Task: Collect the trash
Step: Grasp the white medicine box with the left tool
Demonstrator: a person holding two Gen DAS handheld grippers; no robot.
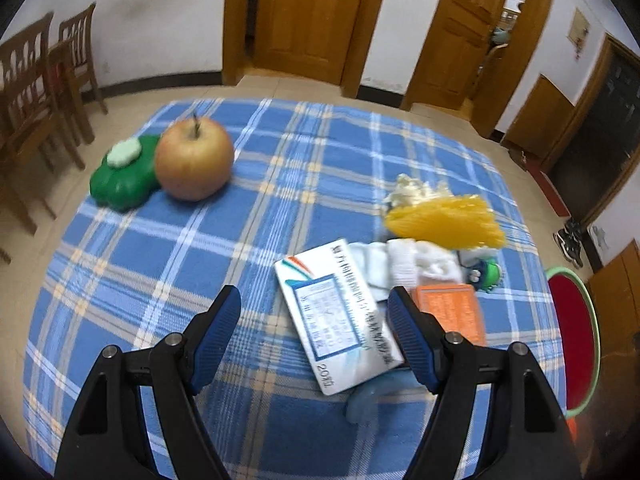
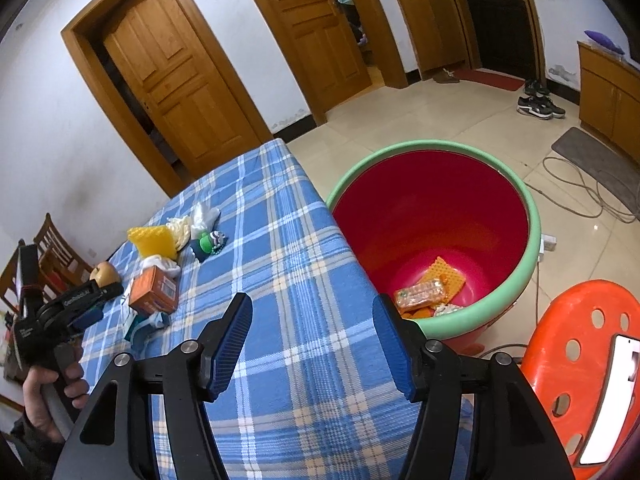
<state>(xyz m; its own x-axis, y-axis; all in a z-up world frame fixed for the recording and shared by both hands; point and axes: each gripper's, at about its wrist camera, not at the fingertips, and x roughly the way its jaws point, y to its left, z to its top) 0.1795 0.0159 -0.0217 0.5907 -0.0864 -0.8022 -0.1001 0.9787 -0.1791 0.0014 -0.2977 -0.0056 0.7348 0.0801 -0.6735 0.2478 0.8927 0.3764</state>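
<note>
Left gripper [image 1: 314,336]: fingers spread, nothing between them, poised above the white card box [image 1: 340,320] at lower centre of the left wrist view. The box lies flat on the checked tabletop [image 1: 160,264], long axis running from upper left to lower right, touching the orange box [image 1: 450,310] and crumpled tissue [image 1: 416,266]. Risk: the fingers may straddle the long axis and slip, or drag neighbouring litter along. Right gripper [image 2: 312,340]: fingers parted and widening, empty, beside the red bin [image 2: 500,200], which already holds wrappers
</note>
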